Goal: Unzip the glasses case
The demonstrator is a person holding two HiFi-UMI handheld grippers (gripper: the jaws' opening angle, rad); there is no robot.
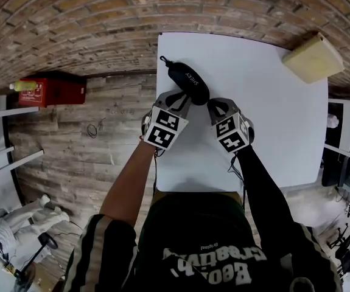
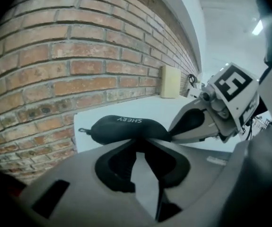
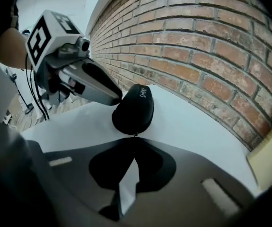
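A black soft glasses case (image 1: 190, 81) (image 2: 124, 126) (image 3: 135, 109) with white lettering lies on the white table (image 1: 272, 120) near its left edge. My left gripper (image 1: 181, 97) (image 2: 136, 143) meets the case's near long side, its tips pinched on that edge with only a thin gap behind them. My right gripper (image 1: 213, 105) (image 3: 135, 140) is at the case's near end. It is shut on the small zipper pull (image 3: 135, 135), which sticks out of that end. Each gripper shows in the other's view, close beside the case.
A beige foam block (image 1: 313, 56) (image 2: 170, 81) sits at the table's far right corner against the brick wall (image 1: 101, 23). A red box (image 1: 53, 92) stands on the wooden floor to the left. The case's cord loop (image 2: 82, 130) points toward the wall.
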